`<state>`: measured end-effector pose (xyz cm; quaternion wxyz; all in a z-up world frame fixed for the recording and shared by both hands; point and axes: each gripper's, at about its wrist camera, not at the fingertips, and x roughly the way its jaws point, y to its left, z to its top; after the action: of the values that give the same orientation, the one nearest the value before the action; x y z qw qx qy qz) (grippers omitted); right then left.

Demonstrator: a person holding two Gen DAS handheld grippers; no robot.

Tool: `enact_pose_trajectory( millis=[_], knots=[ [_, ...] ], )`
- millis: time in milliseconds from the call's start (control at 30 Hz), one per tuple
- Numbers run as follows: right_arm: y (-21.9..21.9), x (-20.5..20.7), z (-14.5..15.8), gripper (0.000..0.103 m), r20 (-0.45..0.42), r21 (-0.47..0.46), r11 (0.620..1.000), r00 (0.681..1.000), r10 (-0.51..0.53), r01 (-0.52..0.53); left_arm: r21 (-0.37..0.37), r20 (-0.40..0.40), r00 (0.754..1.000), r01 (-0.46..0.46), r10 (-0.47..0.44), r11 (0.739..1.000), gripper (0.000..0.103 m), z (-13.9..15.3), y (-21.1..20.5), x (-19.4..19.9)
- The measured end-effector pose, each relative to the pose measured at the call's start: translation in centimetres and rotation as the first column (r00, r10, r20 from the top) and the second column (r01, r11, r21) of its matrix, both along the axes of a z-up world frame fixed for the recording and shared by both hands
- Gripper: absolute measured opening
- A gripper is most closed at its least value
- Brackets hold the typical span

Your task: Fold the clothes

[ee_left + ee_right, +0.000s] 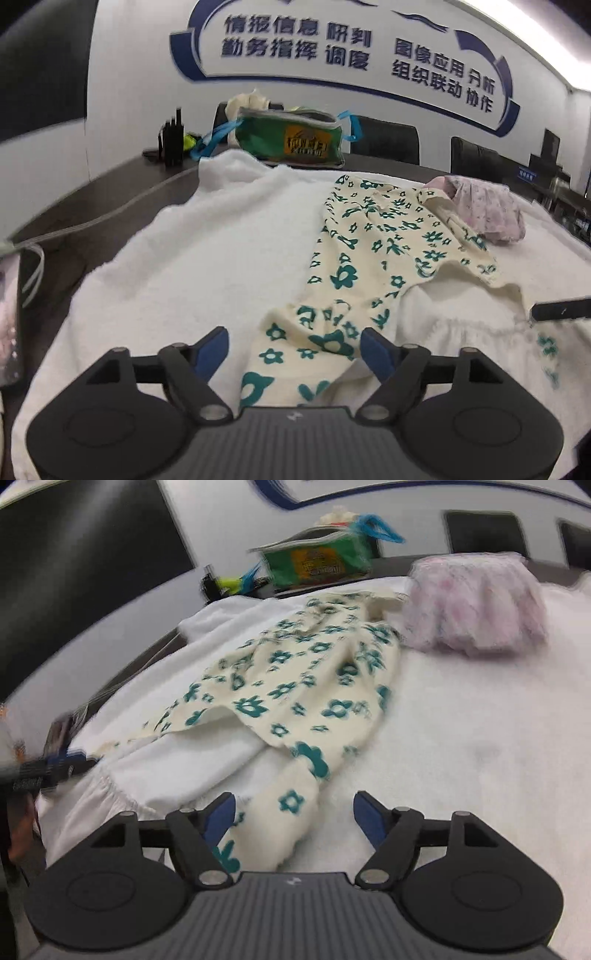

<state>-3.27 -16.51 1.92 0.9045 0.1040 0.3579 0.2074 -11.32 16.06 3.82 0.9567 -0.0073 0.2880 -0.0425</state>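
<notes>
The right wrist view is blurred, so the small things at the far edge of the table are hard to make out there; in both views the near end of the cream garment with teal flower print (pixel 354 258) runs under the camera body and is cut off; whether its cloth touches a pad I cannot tell.

The left gripper (pixel 295 349) has its jaws wide apart; the lower part of the garment lies between the blue pads (pixel 216 350) but is not pinched. The right gripper (pixel 293 814) also stands wide open; a narrow part of the same garment (pixel 295 701) lies between its blue pads (pixel 369 819), nearer the left one, and is not gripped. In the left wrist view a dark finger of the right gripper (pixel 561 308) shows at the right edge, close to the garment's hem.

The garment is spread, wrinkled, on a white fluffy blanket (pixel 221 240) that covers the dark table (pixel 110 184). Just beyond it sits a crumpled pink patterned cloth bundle (pixel 484 210), touching its far corner. Further back stand a green zip bag with blue straps (pixel 295 140) and a black handheld radio (pixel 171 140); dark chairs (pixel 384 138) and a white wall with blue lettering (pixel 332 48) are behind.
</notes>
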Motion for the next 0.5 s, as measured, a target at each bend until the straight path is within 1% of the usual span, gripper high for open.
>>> enact_pose_trajectory(
  millis=[33, 67, 133, 167, 200, 233, 267, 300, 333, 367, 433, 500],
  knots=[
    [-0.3, -0.4, 0.0, 0.073, 0.011, 0.001, 1.0, 1.0, -0.017, 0.017, 0.016, -0.013, 1.0, -0.017, 0.018, 1.0, 0.079, -0.2, -0.1, 0.1],
    [0.0, -0.8, 0.0, 0.073, 0.038, -0.029, 0.999, 0.999, -0.028, 0.029, 0.026, -0.024, 0.999, -0.031, 0.031, 0.999, 0.079, -0.4, -0.2, 0.1],
    [0.6, -1.5, 0.1, 0.072, 0.098, -0.102, 0.993, 0.994, -0.045, 0.055, -0.003, -0.034, 0.999, -0.019, 0.019, 1.0, 0.079, -0.4, -0.2, 0.0],
    [1.1, -1.4, 0.0, 0.068, 0.109, -0.129, 0.99, 0.993, -0.036, 0.05, -0.011, -0.037, 0.999, -0.012, 0.012, 1.0, 0.076, -0.4, -0.3, -0.1],
    [1.6, -1.3, -0.1, 0.057, 0.115, -0.155, 0.987, 0.993, -0.024, 0.042, -0.019, -0.04, 0.999, -0.006, 0.005, 1.0, 0.065, -0.4, -0.3, -0.1],
    [2.1, -1.2, -0.2, 0.048, 0.12, -0.18, 0.983, 0.993, -0.012, 0.034, -0.027, -0.044, 0.999, 0.0, -0.001, 1.0, 0.053, -0.5, -0.4, -0.1],
    [2.5, -1.2, -0.4, 0.029, 0.114, -0.194, 0.981, 0.993, 0.005, 0.018, -0.03, -0.05, 0.999, 0.003, -0.004, 1.0, 0.03, -0.5, -0.4, -0.1],
    [2.9, -1.2, -0.6, 0.019, 0.121, -0.204, 0.979, 0.993, 0.009, 0.016, -0.033, -0.057, 0.998, 0.006, -0.008, 0.999, 0.02, -0.5, -0.5, 0.0],
    [3.4, -1.1, -0.7, 0.014, 0.131, -0.214, 0.977, 0.991, 0.01, 0.018, -0.031, -0.062, 0.998, 0.008, -0.01, 1.0, 0.012, -0.5, -0.6, 0.1],
    [3.9, -1.1, -0.8, 0.008, 0.139, -0.238, 0.971, 0.99, 0.004, 0.029, -0.005, -0.061, 0.998, 0.005, -0.005, 1.0, 0.007, -0.3, -0.7, 0.2],
    [4.8, -1.4, -0.7, 0.007, 0.141, -0.267, 0.963, 0.99, 0.004, 0.034, 0.018, -0.032, 0.999, -0.022, 0.022, 1.0, 0.006, 0.6, -0.3, 0.6],
    [5.8, -2.5, 0.1, 0.006, 0.141, -0.253, 0.968, 0.989, 0.041, -0.004, 0.038, 0.016, 0.996, -0.094, 0.093, 0.995, 0.006, 1.5, 1.0, 1.5]
  ],
)
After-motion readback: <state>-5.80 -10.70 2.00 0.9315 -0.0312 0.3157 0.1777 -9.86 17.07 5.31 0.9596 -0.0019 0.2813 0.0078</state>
